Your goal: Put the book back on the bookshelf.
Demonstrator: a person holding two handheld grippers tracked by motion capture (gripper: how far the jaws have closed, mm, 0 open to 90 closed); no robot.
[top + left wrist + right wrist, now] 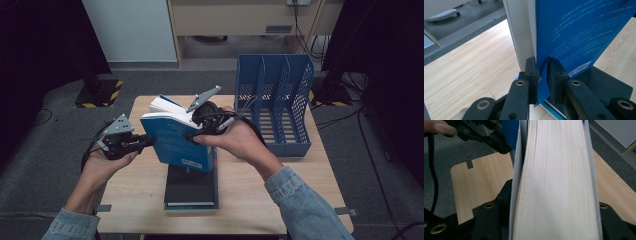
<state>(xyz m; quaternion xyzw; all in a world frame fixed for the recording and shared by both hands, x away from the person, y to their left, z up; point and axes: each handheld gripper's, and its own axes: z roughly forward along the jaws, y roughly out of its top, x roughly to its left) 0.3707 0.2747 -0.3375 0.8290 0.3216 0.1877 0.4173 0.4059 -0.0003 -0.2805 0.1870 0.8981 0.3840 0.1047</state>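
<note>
A thick blue book [175, 140] is held tilted above the table between both grippers. At its left edge my left gripper [145, 141] pinches the blue cover [574, 30]; in the left gripper view the jaws [541, 62] stand almost together with the cover between them and the white page block just beside. My right gripper [195, 136] clamps the book from the right. In the right gripper view the pale page edges [556, 182] fill the gap of the right gripper [554, 202], one black jaw on each side. The left gripper [486, 135] shows there at top left.
Beneath the raised book lies a stack with a dark book [190, 187] on top of a teal one, near the wooden table's [135, 190] front edge. A blue slotted file rack [275, 100] stands at the back right of the table. Grey floor surrounds it.
</note>
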